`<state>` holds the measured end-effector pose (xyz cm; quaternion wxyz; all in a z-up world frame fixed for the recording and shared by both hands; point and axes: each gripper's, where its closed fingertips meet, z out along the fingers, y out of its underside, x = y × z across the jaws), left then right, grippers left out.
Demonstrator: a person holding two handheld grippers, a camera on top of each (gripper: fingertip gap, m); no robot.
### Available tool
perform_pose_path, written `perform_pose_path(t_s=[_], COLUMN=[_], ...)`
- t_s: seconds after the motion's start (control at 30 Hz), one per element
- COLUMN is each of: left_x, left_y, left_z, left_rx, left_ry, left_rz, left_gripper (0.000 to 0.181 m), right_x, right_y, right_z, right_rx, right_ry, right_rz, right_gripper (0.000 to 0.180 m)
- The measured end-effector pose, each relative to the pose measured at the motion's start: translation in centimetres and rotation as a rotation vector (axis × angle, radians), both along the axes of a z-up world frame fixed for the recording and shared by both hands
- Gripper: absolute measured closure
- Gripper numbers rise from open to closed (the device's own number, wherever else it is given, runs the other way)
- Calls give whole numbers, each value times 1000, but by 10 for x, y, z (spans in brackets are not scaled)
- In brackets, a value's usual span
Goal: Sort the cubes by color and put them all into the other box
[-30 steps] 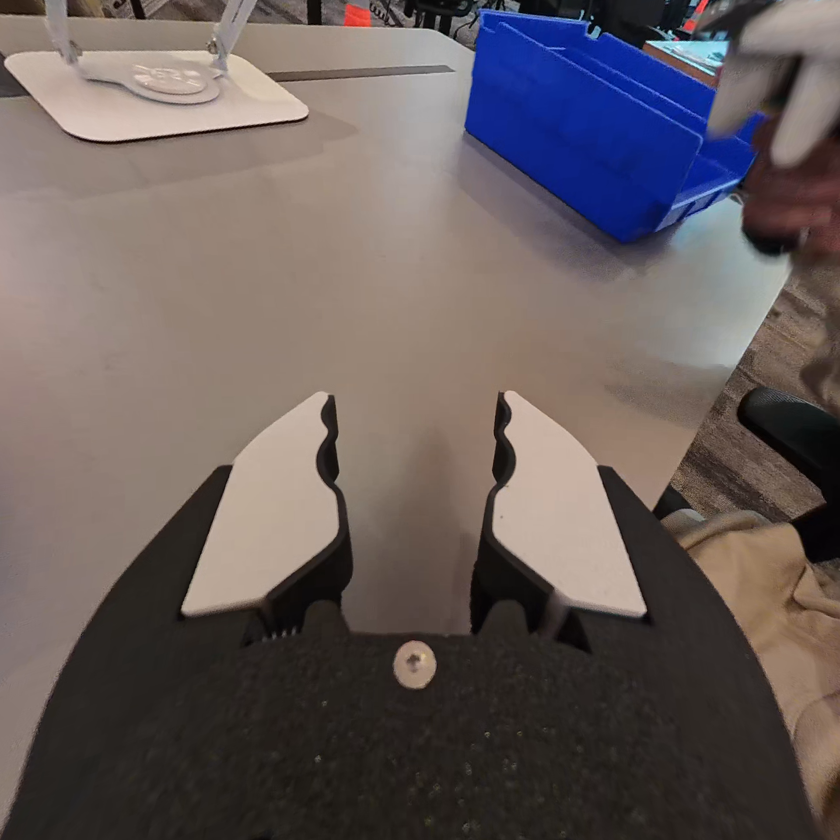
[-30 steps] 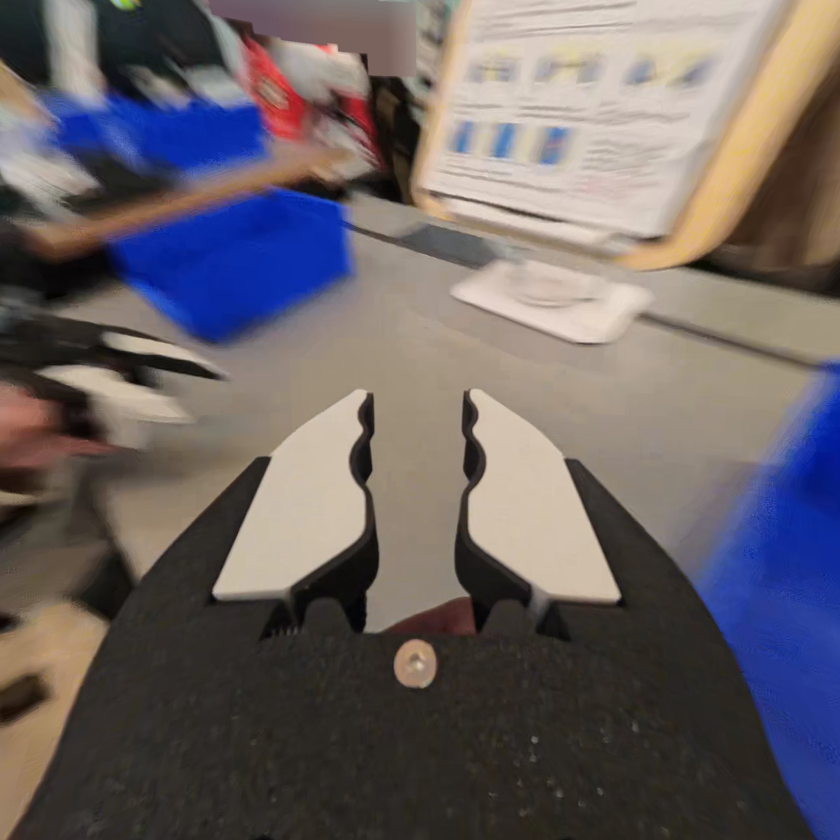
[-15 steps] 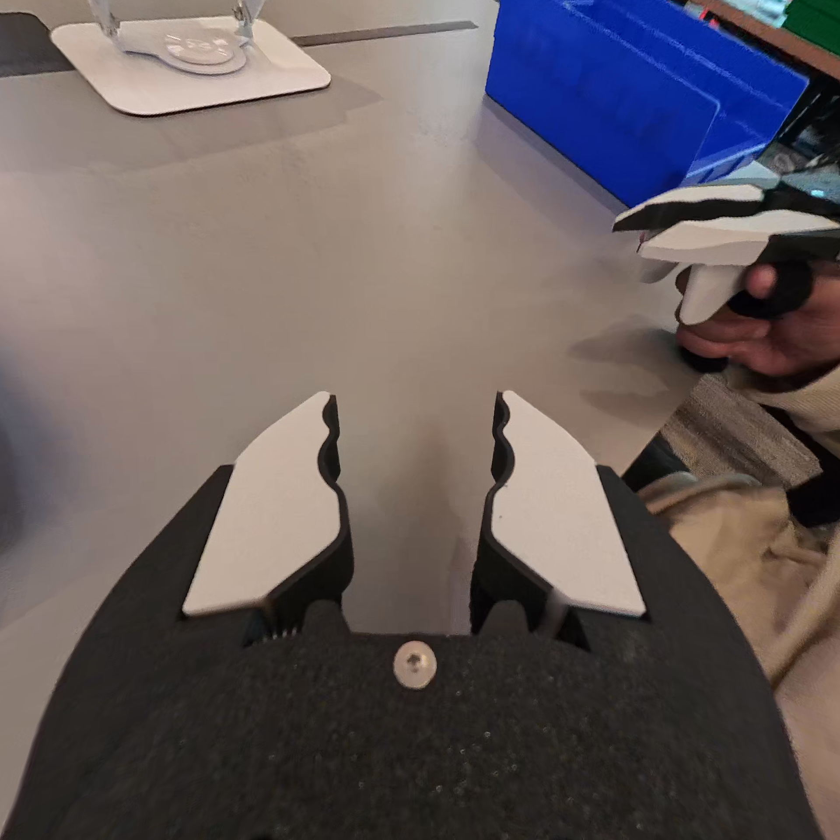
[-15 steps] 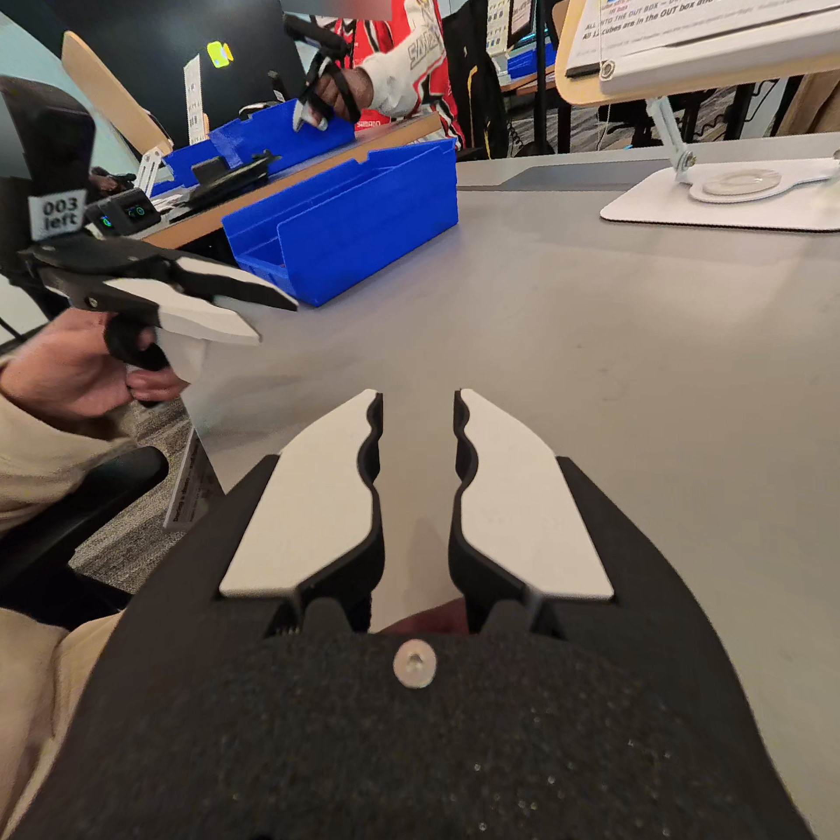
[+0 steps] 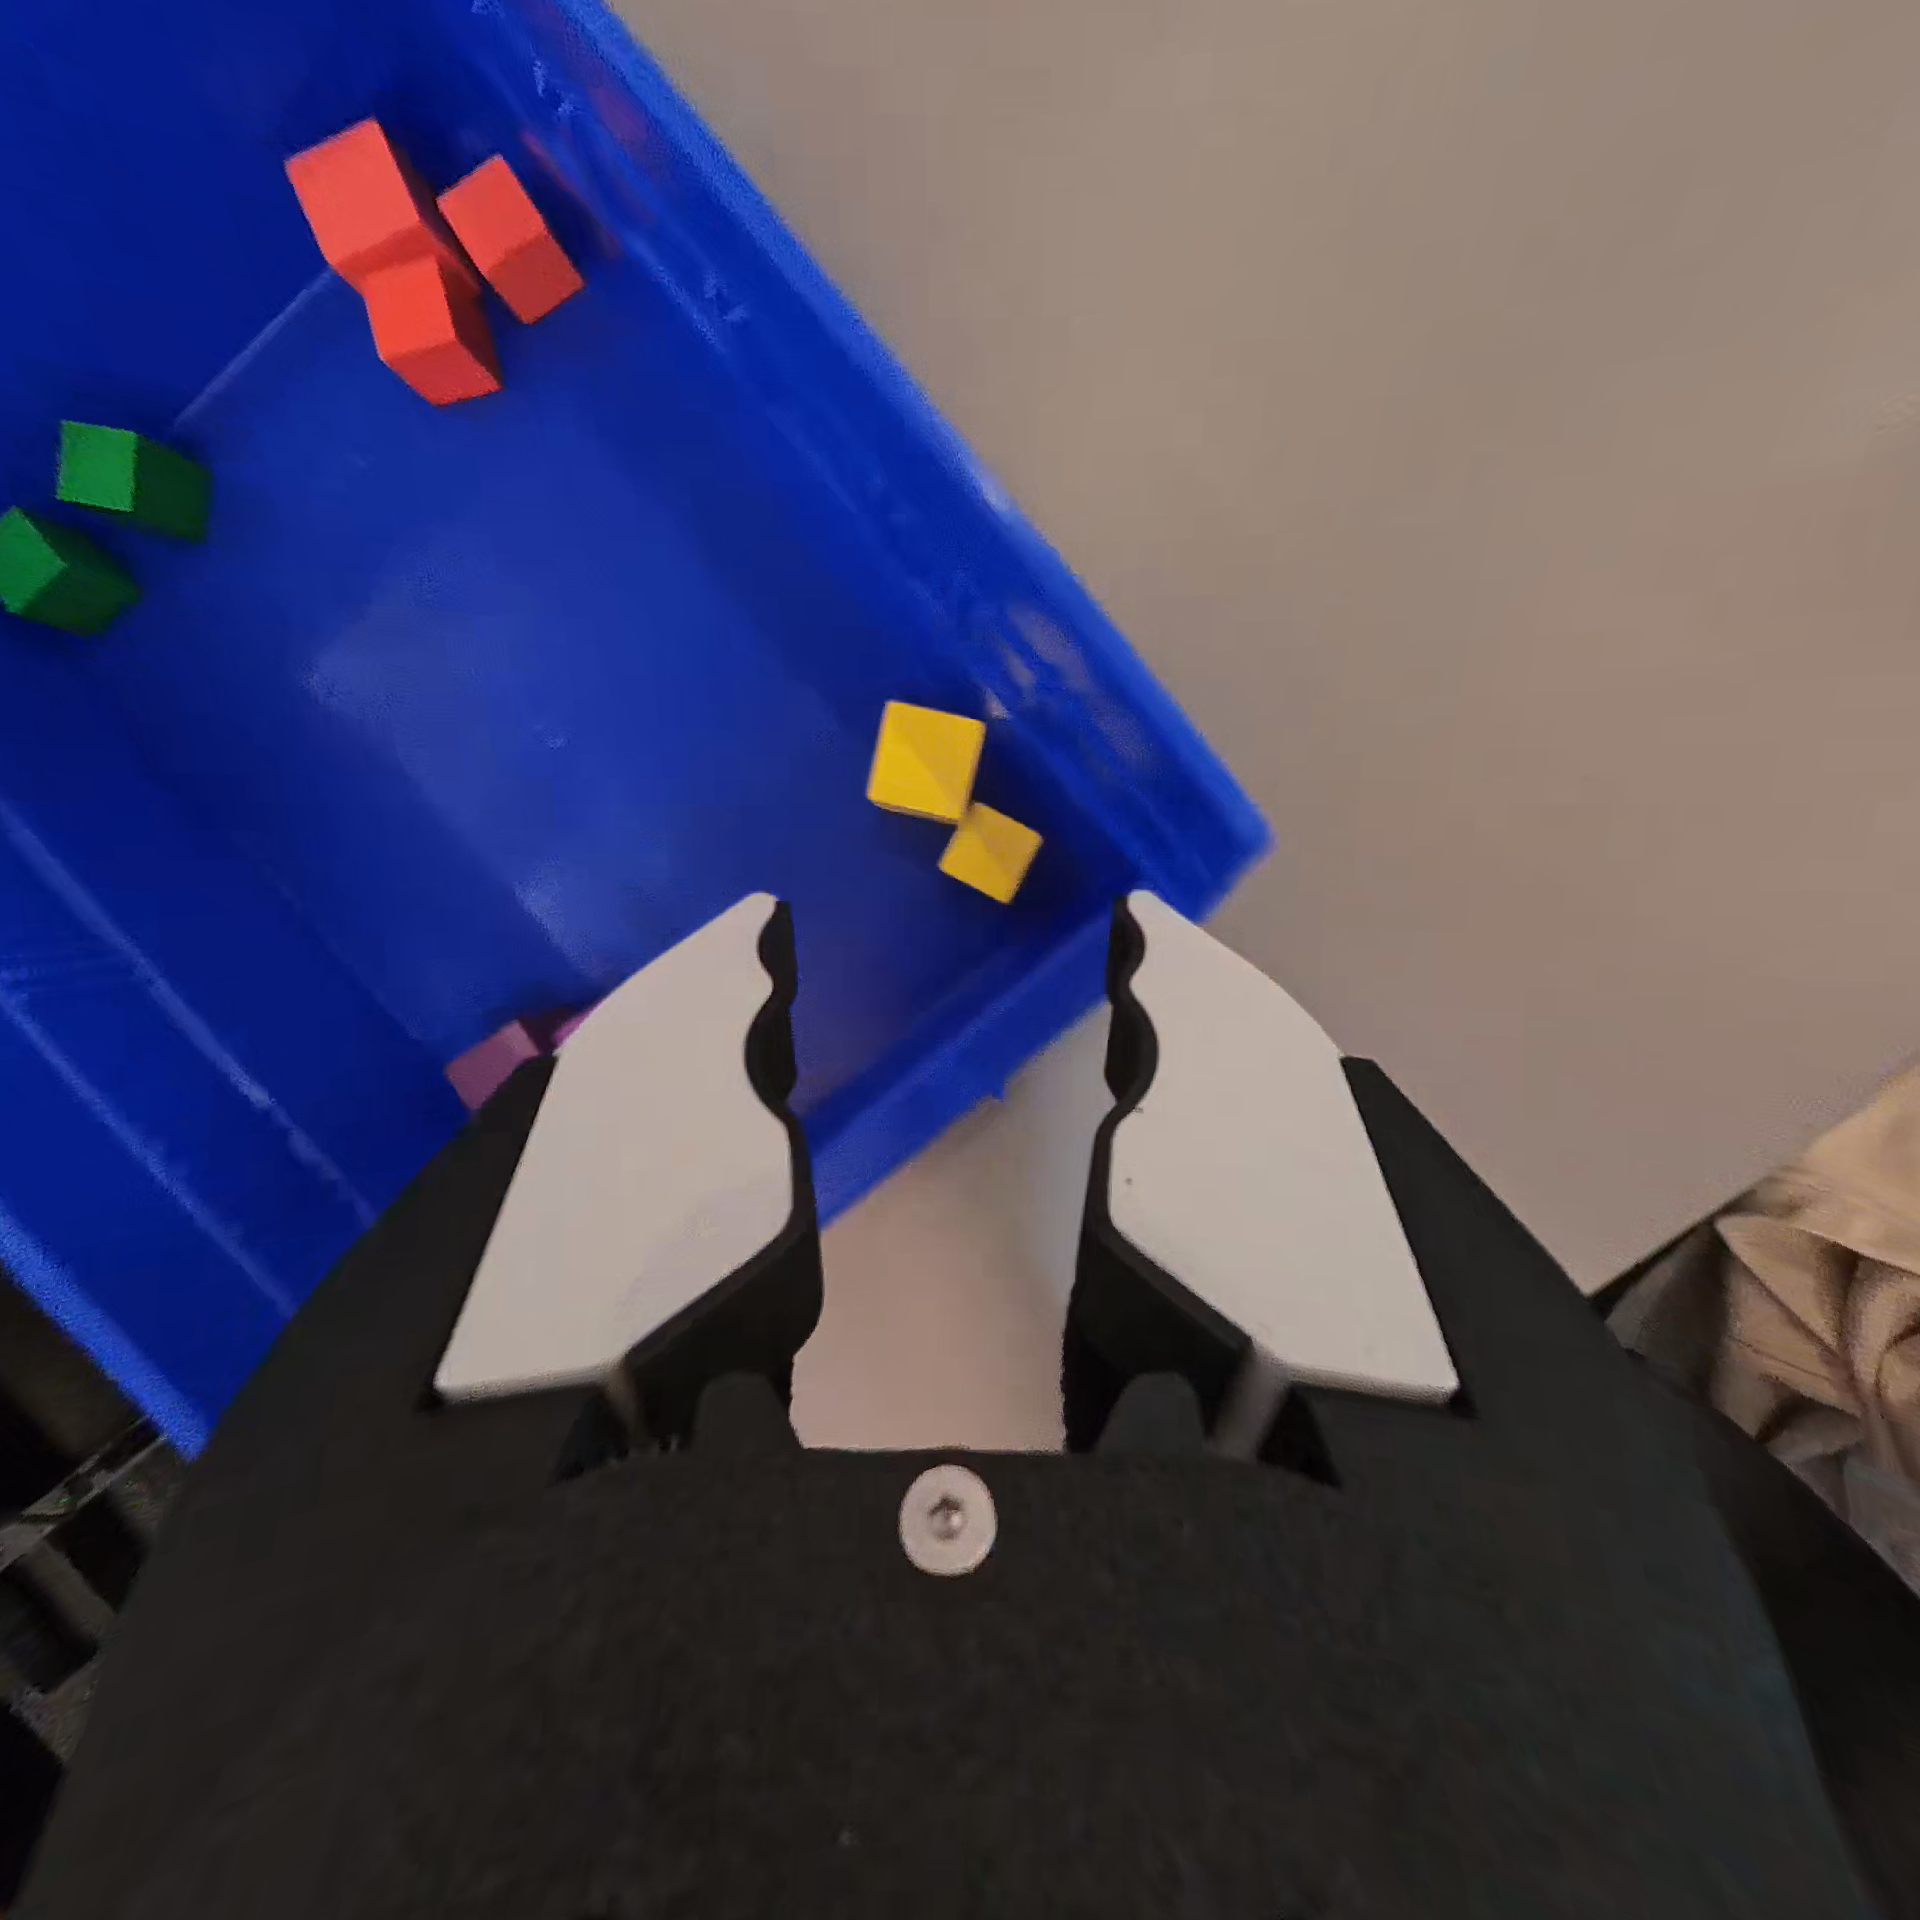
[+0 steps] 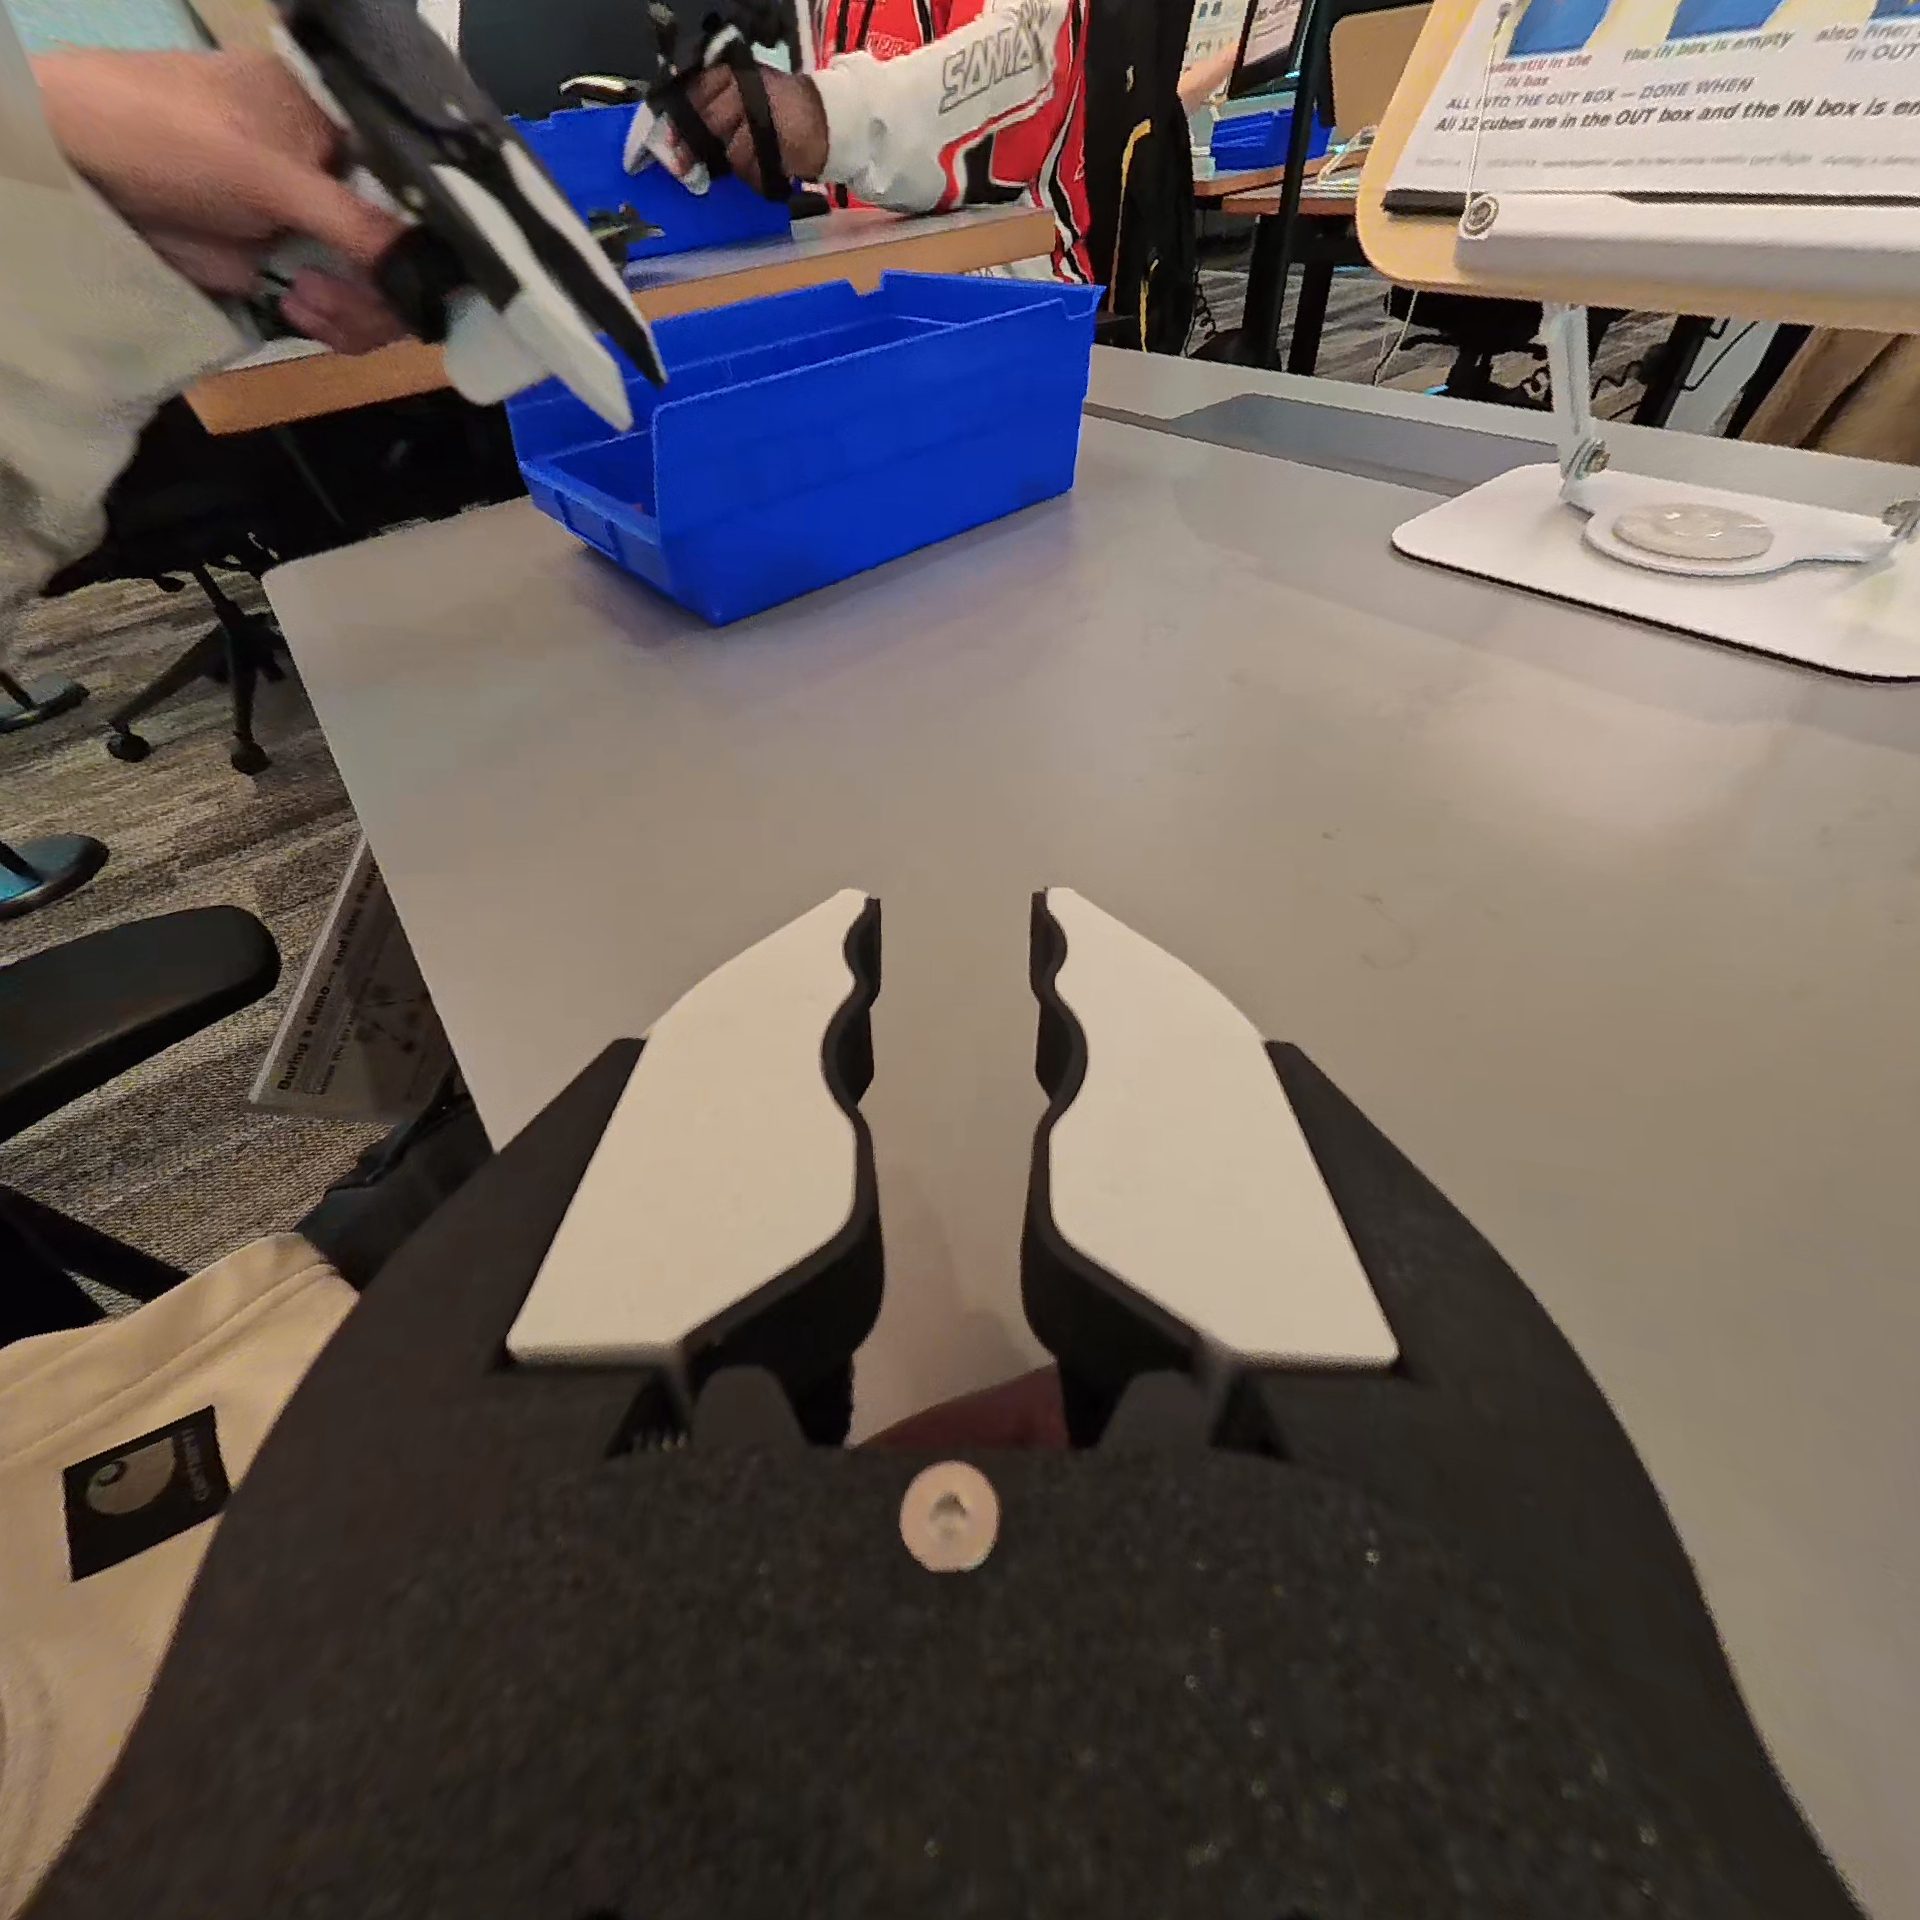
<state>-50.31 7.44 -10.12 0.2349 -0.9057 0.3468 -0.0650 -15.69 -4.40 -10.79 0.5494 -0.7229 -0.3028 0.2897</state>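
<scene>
Inside blue box [image 5: 582, 644]: 3 red cubes [image 5: 416, 260], 2 green [image 5: 94, 530], 2 yellow [image 5: 945, 800].

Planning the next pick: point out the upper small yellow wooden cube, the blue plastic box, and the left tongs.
upper small yellow wooden cube [image 5: 925, 756], left wrist view, top face.
blue plastic box [image 5: 1049, 997], left wrist view, near wall.
left tongs [image 5: 948, 925], left wrist view, between tips.

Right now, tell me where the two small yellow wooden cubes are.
In the left wrist view, the two yellow cubes sit corner to corner inside the blue plastic bin, near its right wall, just ahead of the open left gripper.
</scene>
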Motion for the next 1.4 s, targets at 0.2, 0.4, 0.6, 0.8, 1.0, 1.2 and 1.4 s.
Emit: perform_pose_path(t_s=[0.2, 0.4, 0.6, 0.8, 1.0, 1.2, 1.4], left_x=[4, 3, -6, -13, 36, 125, 212], left_y=[32, 38, 34, 38, 2, -57, -74], left_z=[-44, -76, -81, -41, 39, 87, 74], left_rx=[-173, -245, -261, -73, 253, 384, 416], left_ry=[8, 78, 108, -42, -514, -872, -895], left_rz=[-144, -197, -226, -153, -200, -424, -627], left_gripper=[124, 139, 152, 152, 153, 153, 153], right_x=[0, 0, 2, 15, 45, 51, 10], right_y=[3, 3, 2, 7, 22, 33, 31], right_z=[-4, -5, -6, -2, 11, 19, 56], right_rx=[-34, -62, -62, -35, -34, -243, -616], right_ry=[10, 26, 20, -2, 32, 273, 699], right_rz=[-10, -21, -28, -55, -107, -4, 303], right_gripper=[153, 154, 155, 156, 156, 151, 145])
